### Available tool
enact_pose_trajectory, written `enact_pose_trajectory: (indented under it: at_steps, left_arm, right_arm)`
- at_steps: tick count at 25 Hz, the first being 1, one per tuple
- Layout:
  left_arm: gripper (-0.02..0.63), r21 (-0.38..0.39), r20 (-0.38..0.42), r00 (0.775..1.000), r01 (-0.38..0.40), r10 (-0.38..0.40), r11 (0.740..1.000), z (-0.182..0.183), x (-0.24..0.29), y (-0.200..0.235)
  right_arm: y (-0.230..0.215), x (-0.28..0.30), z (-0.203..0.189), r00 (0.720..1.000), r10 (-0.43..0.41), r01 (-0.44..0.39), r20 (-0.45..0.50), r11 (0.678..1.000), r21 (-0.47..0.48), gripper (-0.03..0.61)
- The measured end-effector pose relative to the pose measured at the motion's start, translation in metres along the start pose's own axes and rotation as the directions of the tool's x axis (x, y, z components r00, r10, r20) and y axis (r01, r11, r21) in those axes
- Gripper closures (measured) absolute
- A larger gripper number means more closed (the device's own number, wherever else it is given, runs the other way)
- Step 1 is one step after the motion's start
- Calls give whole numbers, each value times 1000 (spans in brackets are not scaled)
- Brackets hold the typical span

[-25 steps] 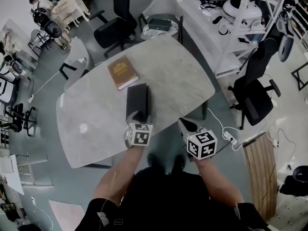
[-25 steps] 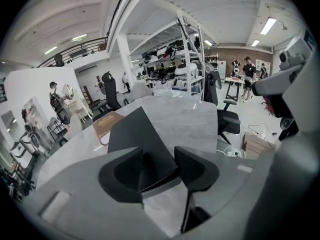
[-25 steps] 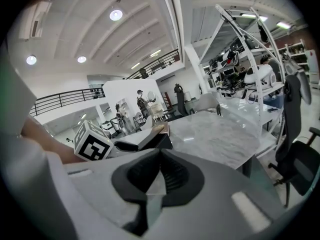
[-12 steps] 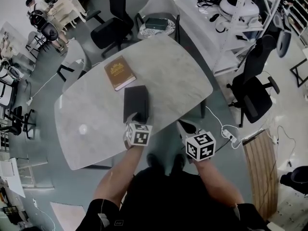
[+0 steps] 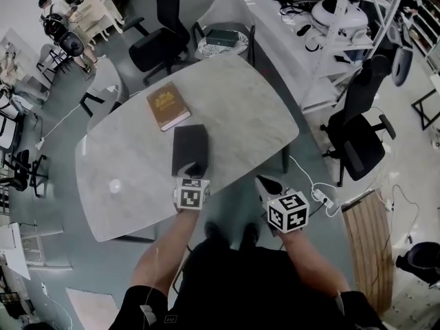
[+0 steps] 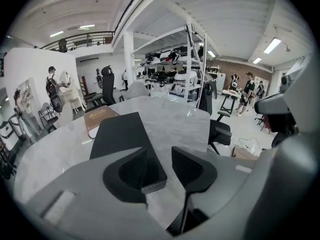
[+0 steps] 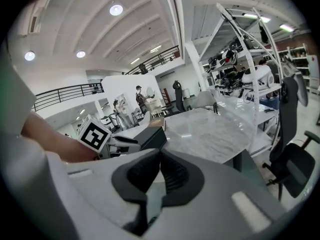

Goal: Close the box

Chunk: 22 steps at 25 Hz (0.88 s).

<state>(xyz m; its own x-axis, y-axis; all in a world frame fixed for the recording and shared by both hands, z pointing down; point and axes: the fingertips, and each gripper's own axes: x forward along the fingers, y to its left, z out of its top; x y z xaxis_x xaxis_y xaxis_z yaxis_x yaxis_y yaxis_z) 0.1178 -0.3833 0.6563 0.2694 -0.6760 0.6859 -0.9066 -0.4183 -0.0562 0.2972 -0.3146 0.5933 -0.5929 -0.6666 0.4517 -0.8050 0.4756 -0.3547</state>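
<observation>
- Lying flat on the pale marble bench [image 5: 240, 115], the black box [image 5: 189, 148] has its lid down. It sits close to the bench's near edge, about midway along it.
- A brown book [image 5: 167, 105] lies just beyond the box, toward the bench's far left edge. It is near the box, and a strip of bare marble shows between them.
- The left gripper [image 5: 194, 170] reaches over the near edge to the box's near end.
- In the left gripper view its fingers [image 6: 132, 171] stand apart, having just been closing. The box's near end lies between them, hard by the left finger, and a clear gap remains on the right finger's side. The pads do not squeeze the box, so the grip is released.
- The right gripper [image 5: 265, 184] is off the bench, past the near edge and toward its right corner, over the grey floor [image 5: 227, 205]. It is well apart from the box.
- In the right gripper view its fingers are clenched together with nothing between them.
- A white chair [image 5: 230, 12] stands at the bench's far corner with a dark flat thing on its seat.
</observation>
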Motion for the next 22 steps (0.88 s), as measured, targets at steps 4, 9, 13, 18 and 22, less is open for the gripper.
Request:
enact_pose_trajectory:
  at_steps: [4, 9, 13, 18, 22]
  left_arm:
    - [453, -63, 58, 998, 40, -36, 997, 13, -17, -5]
    - [453, -110, 153, 985, 101, -83, 989, 31, -47, -6]
    - [451, -148, 202, 972, 150, -118, 978, 38, -73, -5]
    - [454, -91, 259, 956, 168, -140, 982, 55, -103, 13]
    - [518, -49, 326, 931, 191, -165, 980, 67, -125, 34]
  right_arm:
    - [-5, -8, 5, 1000, 14, -13, 2, 1000, -16, 574]
    - [-3, -12, 3, 1000, 30, -30, 4, 999, -34, 574]
    - [0, -17, -5, 1000, 26, -26, 3, 1000, -18, 574]
    - [17, -22, 2, 1000, 3, -2, 27, 1000, -28, 574]
    - [39, -16, 13, 998, -35, 37, 53, 998, -45, 574]
